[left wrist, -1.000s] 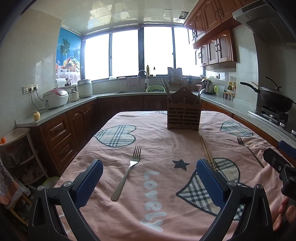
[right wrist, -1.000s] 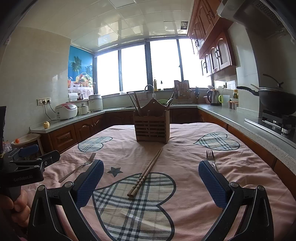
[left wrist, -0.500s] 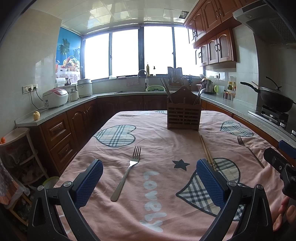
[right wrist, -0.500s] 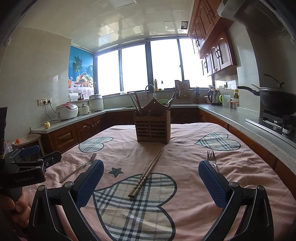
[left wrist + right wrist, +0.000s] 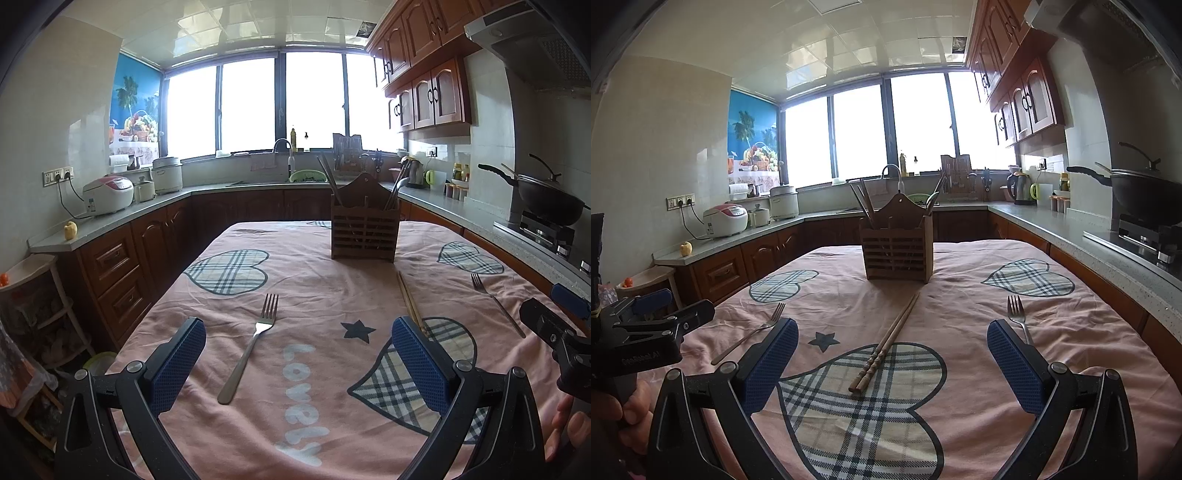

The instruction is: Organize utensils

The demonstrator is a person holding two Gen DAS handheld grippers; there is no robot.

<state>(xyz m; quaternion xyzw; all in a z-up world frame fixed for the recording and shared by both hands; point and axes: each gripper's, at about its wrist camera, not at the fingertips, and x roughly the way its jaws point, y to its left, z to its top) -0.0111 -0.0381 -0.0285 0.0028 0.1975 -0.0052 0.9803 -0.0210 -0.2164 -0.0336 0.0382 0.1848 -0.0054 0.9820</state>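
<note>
Both the left gripper (image 5: pixel 298 354) and right gripper (image 5: pixel 892 356) hung wide, holding nothing. Some utensils already stood in the holder (image 5: pixel 897 246); two forks (image 5: pixel 252 345) (image 5: pixel 1018 317) and chopsticks (image 5: pixel 884 345) lay loose on the cloth (image 5: pixel 960 291).

Both wrist views face the utensil holder (image 5: pixel 364 229) side by side.

Place: you are in a home kitchen.
Cabinets: carved reddish-brown wooden cupboards (image 5: pixel 424 96) hang on the wall; matching drawers sit under a grey stone counter (image 5: pixel 110 225).
Cooking: a black lidded wok (image 5: pixel 1145 192) rests on a gas hob beneath a steel extractor hood (image 5: pixel 532 44).
Appliances: a white and pink rice cooker (image 5: pixel 108 194) is plugged in near a curved tap (image 5: pixel 282 146) below wide windows.
Table: a pink cloth with plaid hearts (image 5: pixel 960 295) covers it.
</note>
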